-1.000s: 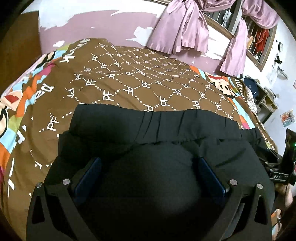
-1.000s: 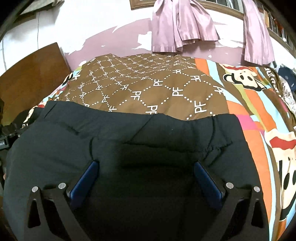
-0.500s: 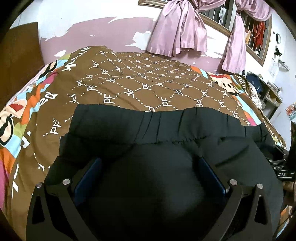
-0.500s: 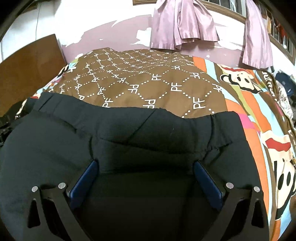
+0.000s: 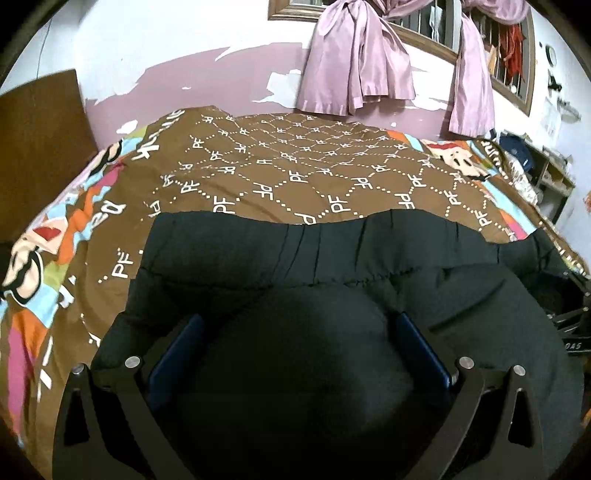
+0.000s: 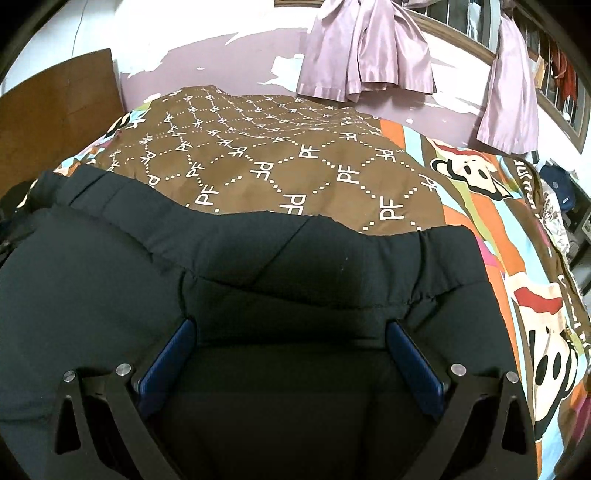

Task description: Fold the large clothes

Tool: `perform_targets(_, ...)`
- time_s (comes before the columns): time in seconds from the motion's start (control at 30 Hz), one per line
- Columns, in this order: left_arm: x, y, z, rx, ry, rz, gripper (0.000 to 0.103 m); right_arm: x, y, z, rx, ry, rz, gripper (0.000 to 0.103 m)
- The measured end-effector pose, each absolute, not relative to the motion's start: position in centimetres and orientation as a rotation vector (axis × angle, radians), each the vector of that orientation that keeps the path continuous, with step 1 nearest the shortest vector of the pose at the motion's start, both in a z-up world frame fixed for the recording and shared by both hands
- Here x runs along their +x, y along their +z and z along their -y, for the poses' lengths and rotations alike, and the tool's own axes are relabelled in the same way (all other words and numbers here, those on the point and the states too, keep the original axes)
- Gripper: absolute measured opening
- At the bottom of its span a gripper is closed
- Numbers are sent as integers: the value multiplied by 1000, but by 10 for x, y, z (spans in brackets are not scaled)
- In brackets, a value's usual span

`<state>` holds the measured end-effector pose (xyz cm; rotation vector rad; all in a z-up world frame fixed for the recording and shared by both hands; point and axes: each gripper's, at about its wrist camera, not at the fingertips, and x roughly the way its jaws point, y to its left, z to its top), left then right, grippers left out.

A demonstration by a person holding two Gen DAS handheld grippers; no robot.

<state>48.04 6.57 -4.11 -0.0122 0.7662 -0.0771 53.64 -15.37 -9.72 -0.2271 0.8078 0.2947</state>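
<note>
Between the spread fingers of the left gripper (image 5: pixel 295 350) a black garment (image 5: pixel 332 266) is bulging up in a rounded mound, filling the whole gap and hiding whatever lies beneath it; the blue pads (image 5: pixel 177 350) are standing wide apart on either side of that mound, and whether they are touching the cloth or merely flanking it cannot be told. Just ahead of the fingertips the garment's gathered band is running across the view, and beyond that band a brown bedspread (image 5: pixel 295 162) printed with white letters in a dotted diamond pattern is stretching away toward the far wall. Out to the left of the tool the bedspread is turning into bright cartoon panels — orange, pink, pale blue. Far ahead and above, mauve curtains (image 5: pixel 354 62) are hanging knotted in front of a barred window (image 5: pixel 436 26). In the other view the right gripper (image 6: pixel 290 350) is sitting over the same black garment (image 6: pixel 258 266) with its fingers likewise wide apart, blue pads (image 6: pixel 166 365) showing at each side, the cloth lying flatter and darker between them. Ahead of this tool the band is ending in a corner at the right, just beside an orange stripe of the bedspread (image 6: pixel 280 158). Off to the far left a brown wooden board (image 6: pixel 59 99) is leaning against the wall.
</note>
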Motion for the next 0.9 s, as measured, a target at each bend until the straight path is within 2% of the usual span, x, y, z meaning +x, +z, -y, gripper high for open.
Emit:
perform_targets(0.57,478,-56,-47,167,21,-740,102,521,-93,152,-274,266,-745,103)
perform_targets(0.77,465,-39,-68,67,-11,-717,102,494,-66,179,-211,375,-662,103)
perform_targets(0.9,448,-9,-100,-74,-40,-639,102,480,-48,201,-244,385,-622,103)
